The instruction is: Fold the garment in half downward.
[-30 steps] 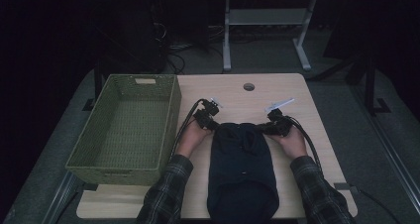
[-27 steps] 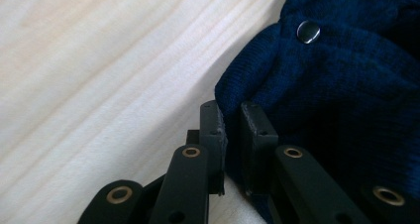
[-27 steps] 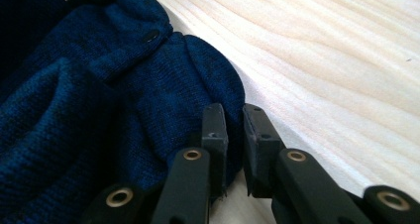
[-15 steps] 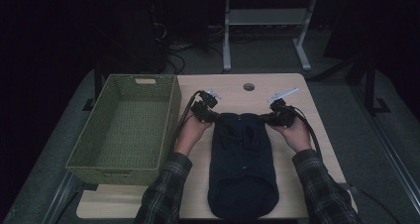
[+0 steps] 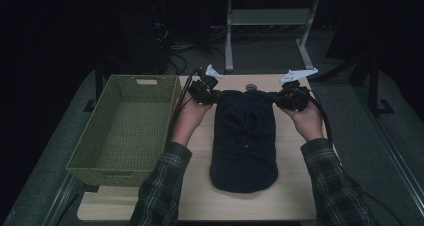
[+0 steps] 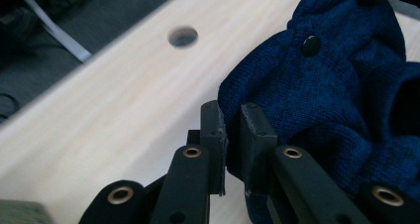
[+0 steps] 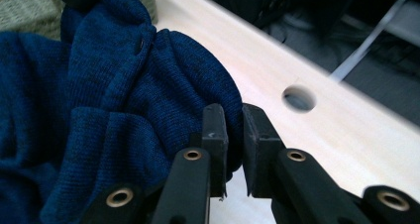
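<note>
I see a dark navy knit garment (image 5: 243, 141) lying lengthwise down the middle of the tabletop (image 5: 295, 196), bunched and rumpled at its far end, rounded at the near end. Up close I can make out its ribbed blue knit and a small dark button (image 6: 311, 45). Each far corner is pinched: one fold in my left gripper (image 6: 232, 130), one in my right gripper (image 7: 235, 127).

Garment (image 5: 243, 136) lies on table (image 5: 200, 196), right of basket (image 5: 125, 131).
</note>
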The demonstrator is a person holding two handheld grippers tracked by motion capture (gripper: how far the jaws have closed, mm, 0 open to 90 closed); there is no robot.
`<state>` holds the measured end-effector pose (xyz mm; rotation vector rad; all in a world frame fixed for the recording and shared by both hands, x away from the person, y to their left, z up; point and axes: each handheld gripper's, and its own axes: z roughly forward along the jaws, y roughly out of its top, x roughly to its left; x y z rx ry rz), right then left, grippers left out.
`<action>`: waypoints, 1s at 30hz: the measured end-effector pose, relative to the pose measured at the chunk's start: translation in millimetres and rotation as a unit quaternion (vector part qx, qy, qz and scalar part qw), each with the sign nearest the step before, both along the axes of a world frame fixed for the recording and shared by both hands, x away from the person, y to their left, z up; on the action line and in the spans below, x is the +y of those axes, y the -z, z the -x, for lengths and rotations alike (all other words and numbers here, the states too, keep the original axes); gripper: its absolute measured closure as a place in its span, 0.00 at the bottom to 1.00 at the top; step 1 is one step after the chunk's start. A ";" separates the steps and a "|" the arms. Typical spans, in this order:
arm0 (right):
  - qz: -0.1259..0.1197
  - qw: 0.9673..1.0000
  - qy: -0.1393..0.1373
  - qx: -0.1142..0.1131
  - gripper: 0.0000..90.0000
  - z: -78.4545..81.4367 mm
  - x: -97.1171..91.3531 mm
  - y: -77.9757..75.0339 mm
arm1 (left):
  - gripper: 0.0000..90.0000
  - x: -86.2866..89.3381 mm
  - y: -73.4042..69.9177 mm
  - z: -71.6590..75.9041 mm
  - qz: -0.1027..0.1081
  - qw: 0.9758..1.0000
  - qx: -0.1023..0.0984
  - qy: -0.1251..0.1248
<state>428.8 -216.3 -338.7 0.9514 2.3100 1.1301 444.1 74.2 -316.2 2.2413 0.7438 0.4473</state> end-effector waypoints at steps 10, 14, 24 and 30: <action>-0.008 0.999 -0.006 -0.040 0.89 37.6 3.2 6.9 | 0.90 6.2 10.4 40.9 0.019 0.999 -0.013 0.024; -0.008 0.999 -0.015 -0.044 0.89 55.1 2.5 15.4 | 0.90 8.6 17.1 54.4 0.021 0.999 -0.014 0.034; -0.007 0.999 -0.027 -0.031 0.88 73.5 0.7 29.4 | 0.90 9.5 31.8 66.4 0.021 0.999 0.007 0.045; -0.012 0.999 -0.032 -0.018 0.87 78.9 -3.0 37.7 | 0.90 8.7 38.8 71.2 0.017 0.998 0.018 0.053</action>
